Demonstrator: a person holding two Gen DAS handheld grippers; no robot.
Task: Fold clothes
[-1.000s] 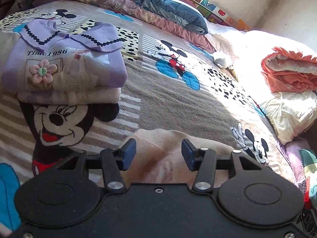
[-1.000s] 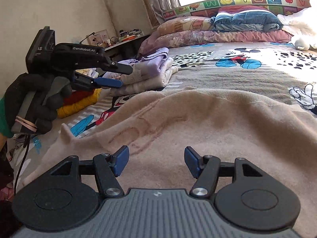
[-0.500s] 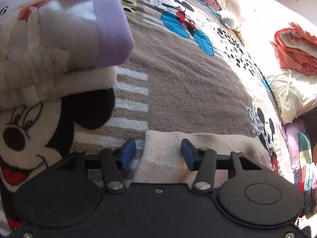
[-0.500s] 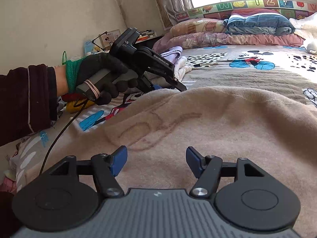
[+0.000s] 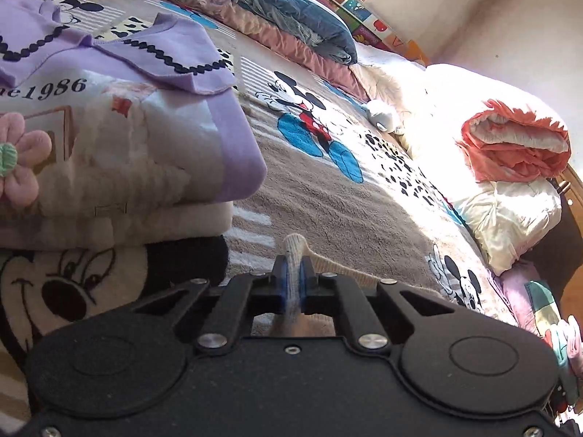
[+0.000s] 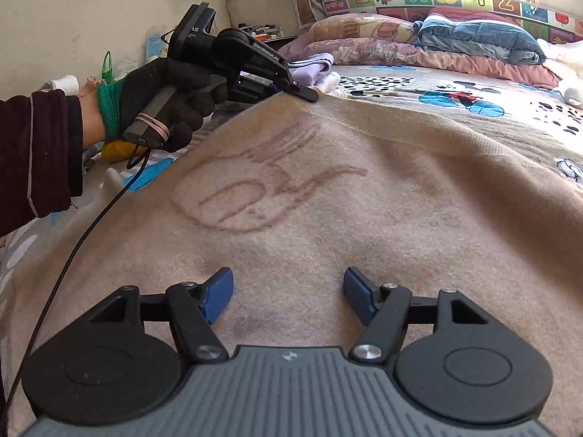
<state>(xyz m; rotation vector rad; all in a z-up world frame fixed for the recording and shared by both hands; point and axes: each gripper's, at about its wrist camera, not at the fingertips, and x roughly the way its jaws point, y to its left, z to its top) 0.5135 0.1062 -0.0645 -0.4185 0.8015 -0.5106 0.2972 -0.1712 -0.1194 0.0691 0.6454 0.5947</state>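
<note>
A beige knit garment (image 6: pixel 346 211) with a faint reddish outline drawing lies spread on the cartoon-print bedspread (image 5: pixel 328 189). My left gripper (image 5: pixel 293 280) is shut on a far corner of the garment's ribbed edge (image 5: pixel 294 255), and that pinched corner pokes up between the blue pads. In the right wrist view the left gripper (image 6: pixel 306 95) holds that corner raised off the bed, held by a gloved hand (image 6: pixel 164 109). My right gripper (image 6: pixel 288 293) hovers open low over the garment's near part, with nothing between its fingers.
A stack of folded clothes topped by a purple sweatshirt (image 5: pixel 120 120) sits just left of the held corner. Pillows and a blue quilt (image 5: pixel 291 18) line the headboard. An orange and white bundle (image 5: pixel 510 145) lies at the right. A black cable (image 6: pixel 73 255) trails from the left gripper.
The left gripper has closed on the garment's ribbed corner and lifted it; half a second ago its fingers stood open around that edge. The right gripper stayed open in place.
</note>
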